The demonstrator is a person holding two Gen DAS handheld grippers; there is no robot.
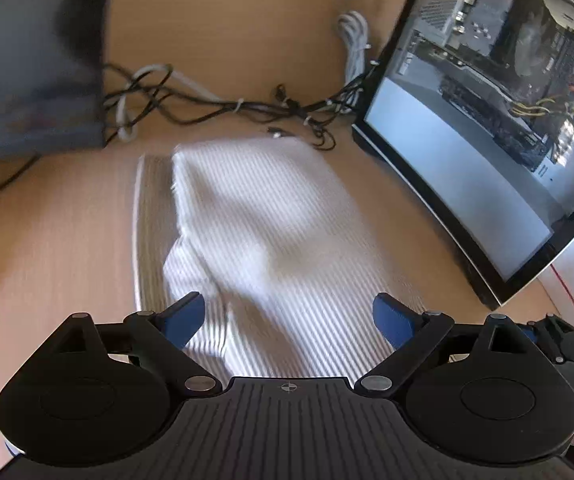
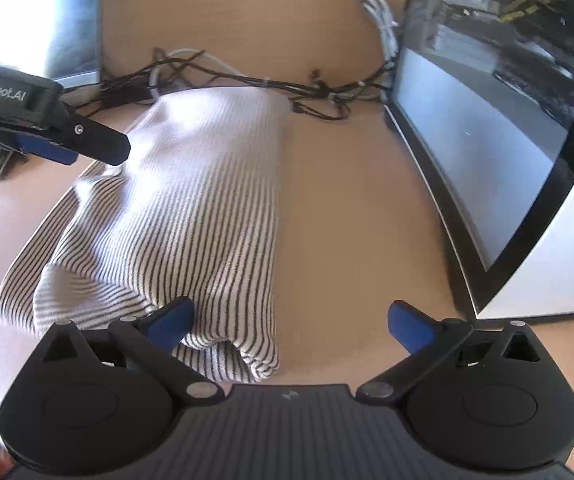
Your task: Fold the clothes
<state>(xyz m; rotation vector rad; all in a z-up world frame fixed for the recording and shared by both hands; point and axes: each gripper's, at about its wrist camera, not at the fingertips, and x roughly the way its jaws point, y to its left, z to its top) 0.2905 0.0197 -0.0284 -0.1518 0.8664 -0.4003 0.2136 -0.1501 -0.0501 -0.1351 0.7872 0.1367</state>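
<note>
A striped garment [image 2: 191, 208], white with thin dark lines, lies folded into a long bundle on the tan surface [image 2: 347, 220], running from the near edge toward the far side; its near end is rumpled, with a loose flap at the near left, and its right edge is a fairly straight fold. The left gripper [image 1: 289, 320] hovers over the near end of the garment, its blue-padded jaws spread wide and holding nothing; the cloth shows between them, blurred in the left wrist view. The right gripper [image 2: 291, 322] sits at the garment's near right corner, jaws likewise wide apart and empty; its left fingertip [image 2: 171, 320] overlaps the cloth's edge, though whether it touches cannot be told, and the other is over bare surface. A tangle of dark and white cables [image 1: 215, 100] lies along the far side, just beyond the garment; a glass-sided computer case [image 1: 499, 128] stands to the right; a dark grey box [image 1: 27, 60] stands at the far left.
</note>
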